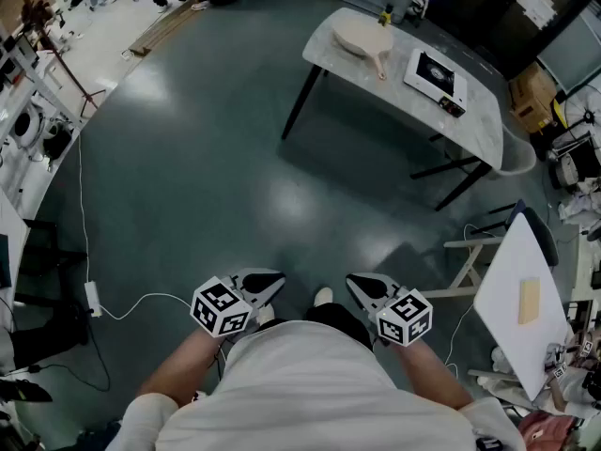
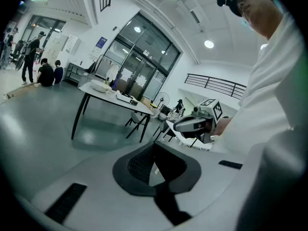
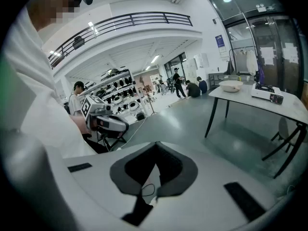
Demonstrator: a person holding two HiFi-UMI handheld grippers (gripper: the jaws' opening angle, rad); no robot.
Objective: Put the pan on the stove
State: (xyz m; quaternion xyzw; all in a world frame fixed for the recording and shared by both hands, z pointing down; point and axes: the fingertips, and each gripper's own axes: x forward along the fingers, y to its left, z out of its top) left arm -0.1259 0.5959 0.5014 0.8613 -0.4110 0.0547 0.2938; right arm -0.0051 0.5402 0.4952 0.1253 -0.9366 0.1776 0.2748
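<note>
The pan [image 1: 360, 37], pale with a wooden handle, lies at the far end of a marble-topped table [image 1: 488, 120] several steps ahead of me. The stove [image 1: 435, 74], a flat white unit with a dark cooking zone, sits on the same table to the pan's right. My left gripper [image 1: 269, 284] and right gripper [image 1: 361, 287] are held close to my body over the grey floor, both shut and empty. The left gripper view shows the pan [image 2: 99, 85] and the stove [image 2: 126, 98] far off on the table. They are small too in the right gripper view: pan [image 3: 231, 85], stove [image 3: 266, 92].
A second white table [image 1: 516, 280] with a wooden block [image 1: 530, 301] stands at my right. A white cable [image 1: 141, 303] runs across the floor at my left. A chair [image 1: 518, 161] is tucked behind the marble table. Shelves and equipment line the left wall; people are at the far end.
</note>
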